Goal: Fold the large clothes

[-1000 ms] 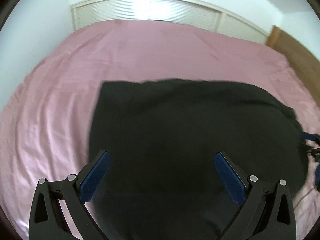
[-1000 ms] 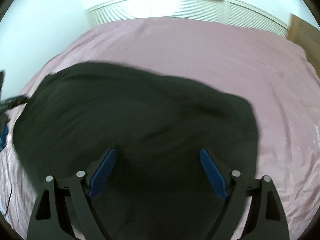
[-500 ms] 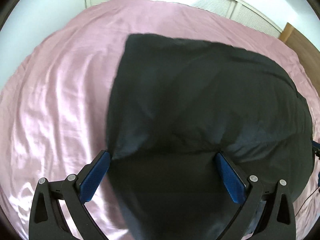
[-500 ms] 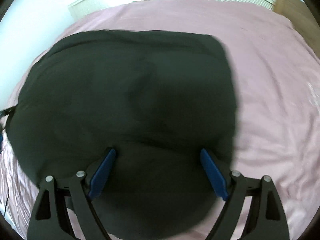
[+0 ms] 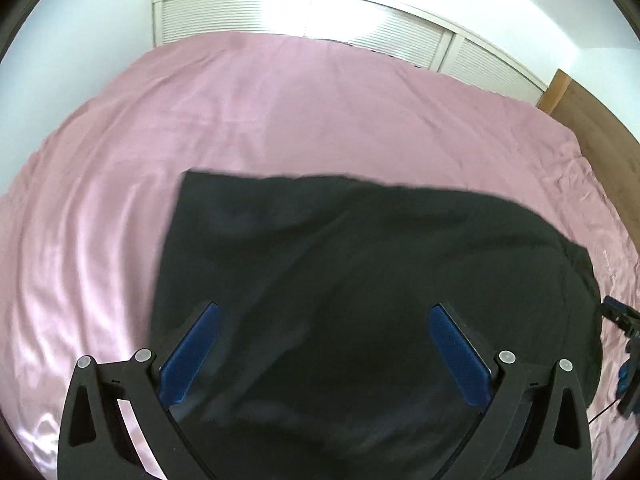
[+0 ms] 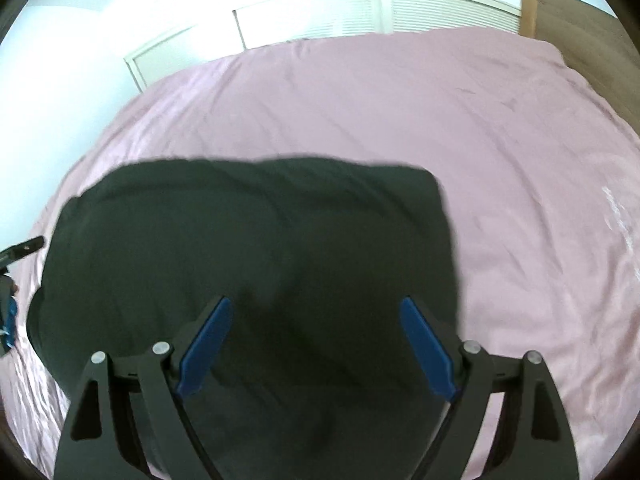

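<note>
A large black garment [image 5: 360, 264] lies spread on a pink bedsheet [image 5: 240, 112]; in the right wrist view it [image 6: 248, 240] fills the lower middle. My left gripper [image 5: 324, 352] is open above the garment's near left part, its blue pads wide apart, nothing between them. My right gripper [image 6: 316, 340] is open above the garment's near right part, with nothing between its pads. The garment's near edge is hidden below both grippers.
The bedsheet [image 6: 480, 140] stretches far ahead to white louvred doors [image 5: 360, 24]. A wooden panel [image 5: 600, 128] stands at the right. The other gripper shows at the edge of each view: the right one [image 5: 624, 360], the left one [image 6: 12, 280].
Both cameras tilted down over the garment half a second ago and have risen back. The garment's far edge now sits lower in both views. Both grippers stayed open.
</note>
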Demonstrator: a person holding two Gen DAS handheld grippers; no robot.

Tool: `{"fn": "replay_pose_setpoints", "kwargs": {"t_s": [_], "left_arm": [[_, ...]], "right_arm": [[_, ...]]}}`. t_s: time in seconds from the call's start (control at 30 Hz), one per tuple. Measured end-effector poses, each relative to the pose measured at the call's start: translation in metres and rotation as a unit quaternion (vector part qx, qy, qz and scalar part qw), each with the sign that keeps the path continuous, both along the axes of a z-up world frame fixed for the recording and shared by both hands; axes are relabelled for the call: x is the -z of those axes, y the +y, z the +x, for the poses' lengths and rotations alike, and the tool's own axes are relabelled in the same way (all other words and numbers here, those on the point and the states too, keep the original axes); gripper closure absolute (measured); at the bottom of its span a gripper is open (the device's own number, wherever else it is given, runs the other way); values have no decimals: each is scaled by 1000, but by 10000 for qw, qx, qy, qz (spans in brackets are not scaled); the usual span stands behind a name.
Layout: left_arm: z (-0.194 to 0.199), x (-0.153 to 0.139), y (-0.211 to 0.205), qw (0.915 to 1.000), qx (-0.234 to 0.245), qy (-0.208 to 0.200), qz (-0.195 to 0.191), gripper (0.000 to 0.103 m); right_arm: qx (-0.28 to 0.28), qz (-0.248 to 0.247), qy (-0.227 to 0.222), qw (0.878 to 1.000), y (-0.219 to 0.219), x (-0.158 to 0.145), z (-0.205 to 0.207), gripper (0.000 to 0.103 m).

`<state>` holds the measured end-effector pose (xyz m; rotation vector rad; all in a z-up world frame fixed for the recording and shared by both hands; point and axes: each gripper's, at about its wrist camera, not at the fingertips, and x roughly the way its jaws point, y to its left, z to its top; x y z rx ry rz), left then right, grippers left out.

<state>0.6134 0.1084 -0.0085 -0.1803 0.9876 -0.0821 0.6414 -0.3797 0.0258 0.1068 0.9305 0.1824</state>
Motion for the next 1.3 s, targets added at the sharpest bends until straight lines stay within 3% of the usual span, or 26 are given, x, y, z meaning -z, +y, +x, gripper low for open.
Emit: {"fn": "replay_pose_setpoints", "kwargs": {"t_s": [0.1,0.3,0.47,0.57,0.83,1.0,1.07,1.17,1.3], "left_arm": [[36,7,-13,9998,-138,115,-47,1],[83,40,-5,9929,-663,799,583,1],[92,48,24,9844,-1078,1143,788,1],[88,43,43,9838,-1220,1061,774,1],[16,2,110,9885,-1442,318,-331,1],[-34,12,141,9852,-1160,384,-1203,1],[-48,27,149,9813,-1031,663,-1486,1],[-61,40,153,9813,-971,896,-1399,1],[-73,46,166,9766,-1187,770,-1620,1]], "right_arm": [[81,119,83,9999,7,11,31,16],[534,106,399,9977,-11,30,60,16],[1145,-248,705,9906,-54,33,62,16],[1413,-228,740,9869,-81,30,46,16],[1406,333,452,9885,-120,21,-15,16],[1172,766,503,9889,-126,29,-33,16],[1014,850,410,9904,-122,31,-37,15],[1001,1080,-75,9891,-123,27,-47,9],[981,1459,309,9839,-128,34,-36,9]]}}
